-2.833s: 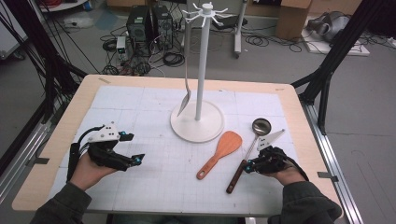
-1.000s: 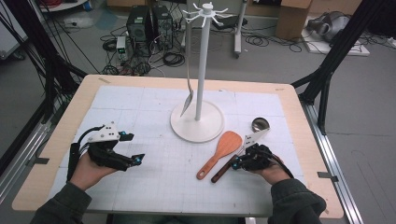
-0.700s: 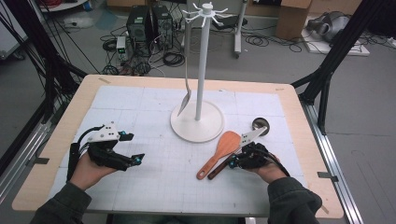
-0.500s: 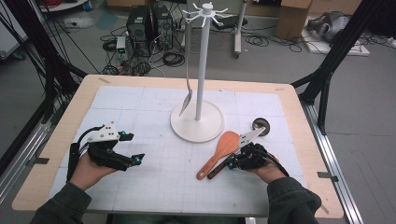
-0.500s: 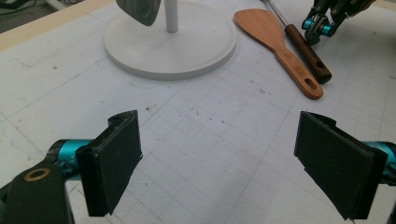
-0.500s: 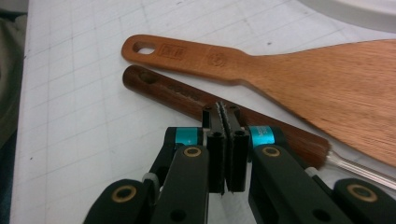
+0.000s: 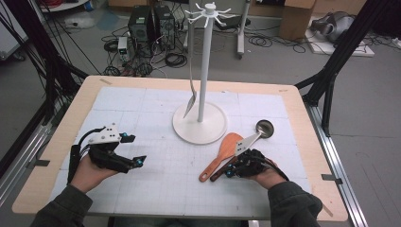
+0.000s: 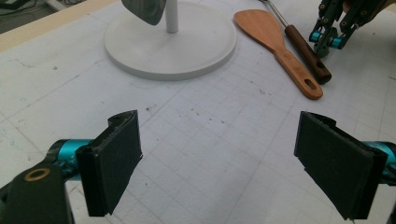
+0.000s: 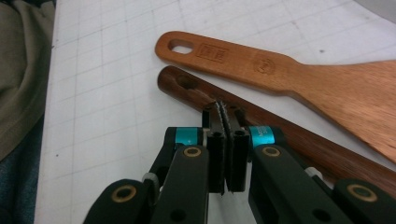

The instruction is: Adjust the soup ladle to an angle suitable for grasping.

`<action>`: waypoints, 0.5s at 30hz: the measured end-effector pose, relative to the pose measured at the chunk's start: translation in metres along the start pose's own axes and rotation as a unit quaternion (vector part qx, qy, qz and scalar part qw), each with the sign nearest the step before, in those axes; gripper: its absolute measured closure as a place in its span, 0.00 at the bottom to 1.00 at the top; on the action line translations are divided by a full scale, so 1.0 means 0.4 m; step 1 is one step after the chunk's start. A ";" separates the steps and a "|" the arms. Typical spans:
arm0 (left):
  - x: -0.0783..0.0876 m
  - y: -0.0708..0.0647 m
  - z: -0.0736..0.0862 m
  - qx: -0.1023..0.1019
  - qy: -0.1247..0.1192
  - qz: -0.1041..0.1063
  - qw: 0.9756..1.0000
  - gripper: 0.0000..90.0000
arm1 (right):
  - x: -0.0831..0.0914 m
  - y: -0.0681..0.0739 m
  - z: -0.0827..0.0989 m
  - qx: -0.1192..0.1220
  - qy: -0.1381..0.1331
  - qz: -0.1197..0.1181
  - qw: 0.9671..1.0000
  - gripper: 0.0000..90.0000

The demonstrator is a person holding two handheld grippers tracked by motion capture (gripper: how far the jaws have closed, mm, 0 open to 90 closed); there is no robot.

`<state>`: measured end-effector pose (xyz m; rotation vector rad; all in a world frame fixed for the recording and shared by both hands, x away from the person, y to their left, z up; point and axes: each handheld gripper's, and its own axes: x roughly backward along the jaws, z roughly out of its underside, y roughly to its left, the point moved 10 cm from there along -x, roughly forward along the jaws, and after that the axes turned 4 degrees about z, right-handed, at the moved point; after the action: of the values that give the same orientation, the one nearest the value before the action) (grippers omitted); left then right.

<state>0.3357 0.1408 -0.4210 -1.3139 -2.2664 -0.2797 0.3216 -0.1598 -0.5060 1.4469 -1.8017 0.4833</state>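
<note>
A ladle with a metal bowl (image 7: 265, 127) and a dark wooden handle (image 9: 299, 135) lies at the table's right, its handle against a wooden spatula (image 7: 221, 152). My right gripper (image 7: 230, 170) is shut, pads pressed together with nothing between them; in the right gripper view its tips (image 9: 224, 114) rest against the dark handle near its holed end. My left gripper (image 7: 134, 149) hovers open over the mat at the front left, jaws wide apart (image 8: 219, 154) and empty. A white hanging stand (image 7: 200, 124) at mid-table carries one metal utensil (image 7: 190, 101).
The white gridded mat (image 7: 142, 109) covers the wooden table. The stand's round base (image 8: 170, 42) sits just left of the spatula blade (image 8: 257, 23). The right gripper (image 8: 332, 32) appears at the top right of the left gripper view. Black frame struts flank the table.
My right hand has moved left, and the ladle's handle has swung left with it until it lies beside the spatula. The left hand has stayed still.
</note>
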 end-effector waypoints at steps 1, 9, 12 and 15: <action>0.000 0.000 0.000 0.000 0.000 0.000 1.000 0.17 | -0.001 0.003 0.000 -0.001 0.002 -0.001 1.000 1.00; 0.000 0.000 0.000 0.001 0.000 0.001 1.000 0.17 | -0.015 0.017 0.001 0.009 0.008 -0.012 1.000 1.00; -0.001 -0.001 0.000 0.001 -0.001 0.002 1.000 0.17 | -0.017 0.016 -0.004 0.014 0.005 -0.005 1.000 1.00; 0.000 -0.001 0.000 0.002 -0.001 0.001 1.000 0.17 | -0.013 0.010 -0.017 0.011 -0.008 0.005 1.000 1.00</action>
<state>0.3357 0.1405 -0.4209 -1.3150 -2.2664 -0.2743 0.3204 -0.1505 -0.5049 1.4615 -1.8208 0.4998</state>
